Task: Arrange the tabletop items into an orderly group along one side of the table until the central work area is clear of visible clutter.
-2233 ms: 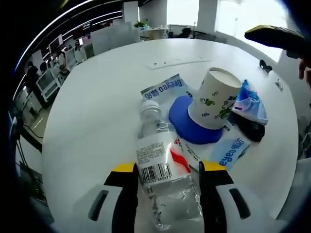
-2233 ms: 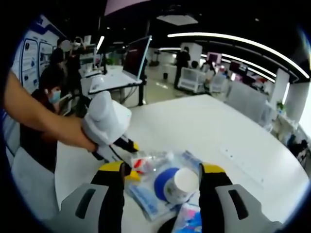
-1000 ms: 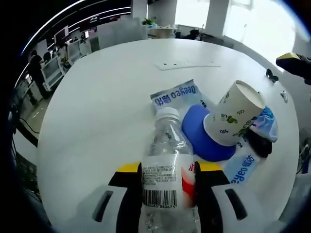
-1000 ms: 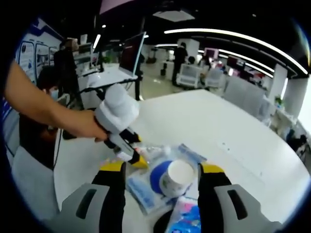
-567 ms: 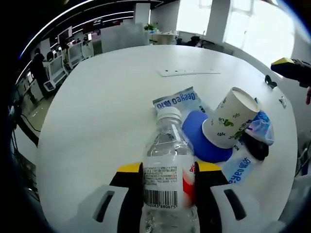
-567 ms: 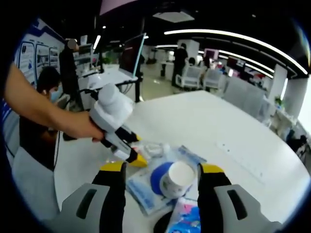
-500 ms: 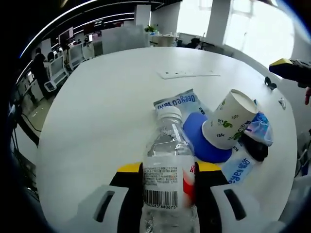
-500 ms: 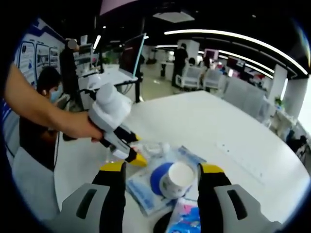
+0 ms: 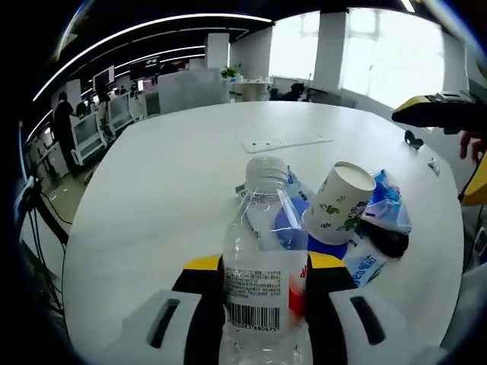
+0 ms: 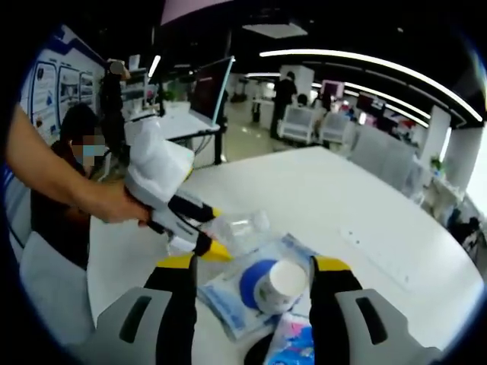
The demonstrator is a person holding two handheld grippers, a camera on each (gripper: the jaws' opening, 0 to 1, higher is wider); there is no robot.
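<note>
Left tool (image 9: 255, 266): closed on a clear water bottle (image 9: 261, 262), held off the desk (image 9: 152, 190).
Bottle axis: runs forward along the jaws, cap far.
Right tool (image 10: 251, 268): jaws wide apart, empty, above the pile.
Remaining clutter: paper cup (image 9: 337, 201), blue lid (image 10: 253, 280) and wipe packets (image 10: 228, 300) mid-desk, right of the bottle.
Nearer hand: judged the right tool for the cup.

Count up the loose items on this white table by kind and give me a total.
Clear plastic water bottle, held in the left gripper: 1
Paper cup: 1
Round blue pad under the cup: 1
White-and-blue Deeyeo packets: 2
Blue-and-white wrapper: 1
Black object, too dark to identify: 1
Total: 7
</note>
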